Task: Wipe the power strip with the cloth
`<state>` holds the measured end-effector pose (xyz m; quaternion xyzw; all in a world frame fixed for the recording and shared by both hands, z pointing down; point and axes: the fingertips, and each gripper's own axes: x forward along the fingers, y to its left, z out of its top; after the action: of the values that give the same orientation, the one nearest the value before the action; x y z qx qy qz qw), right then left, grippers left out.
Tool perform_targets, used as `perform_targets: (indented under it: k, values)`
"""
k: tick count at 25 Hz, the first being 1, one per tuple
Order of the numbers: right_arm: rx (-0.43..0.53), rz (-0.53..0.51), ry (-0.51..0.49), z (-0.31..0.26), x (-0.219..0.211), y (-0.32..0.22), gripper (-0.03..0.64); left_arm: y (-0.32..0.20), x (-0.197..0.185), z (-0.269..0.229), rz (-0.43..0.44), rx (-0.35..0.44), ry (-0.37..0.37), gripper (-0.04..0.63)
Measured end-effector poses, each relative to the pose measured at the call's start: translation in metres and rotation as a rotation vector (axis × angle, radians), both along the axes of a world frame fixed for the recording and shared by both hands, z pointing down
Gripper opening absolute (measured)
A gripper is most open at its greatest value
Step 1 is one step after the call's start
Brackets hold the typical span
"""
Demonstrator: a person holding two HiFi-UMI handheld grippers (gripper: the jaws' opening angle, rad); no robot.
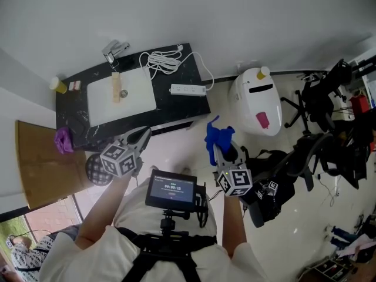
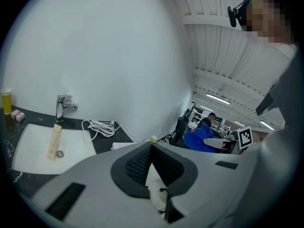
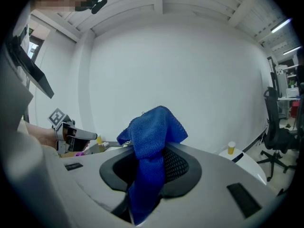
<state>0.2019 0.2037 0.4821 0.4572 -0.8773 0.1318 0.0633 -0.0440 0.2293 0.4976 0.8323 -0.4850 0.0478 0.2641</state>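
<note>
ok so the right tool (image 3: 159, 151) is clamped on the blue cloth (image 3: 153, 127). a fat wad sticks up past the tips and a tail hangs down between the jaws, so the grip looks solid to me. the left tool (image 2: 152, 147) has its jaws pressed together with nothing in them. both hang close to the person's body, around the front edge of the black counter (image 1: 191, 109). the power strip (image 1: 188, 90) lies flat on the counter's right part, just beside the white sink (image 1: 141, 101), with its white cord (image 1: 161, 59) coiled behind it near the wall. nothing's touching the strip, so I'd say wiping hasn't started. my take on doing it well: land the bunched part of the cloth flat on one end and drag along the length, not across, with light pressure. the strip looks light and loose so it'll probably slide. I'd pin one end with the empty left tool and stay clear of the cord so it doesn't snag
</note>
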Motion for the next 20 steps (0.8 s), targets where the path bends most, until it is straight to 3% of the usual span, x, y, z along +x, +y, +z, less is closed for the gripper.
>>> perform_targets:
  k: [20]
  values:
    - [-0.001, 0.039, -0.001, 0.002, 0.012, 0.0, 0.104, -0.005, 0.007, 0.0, 0.023, 0.002, 0.004, 0.0]
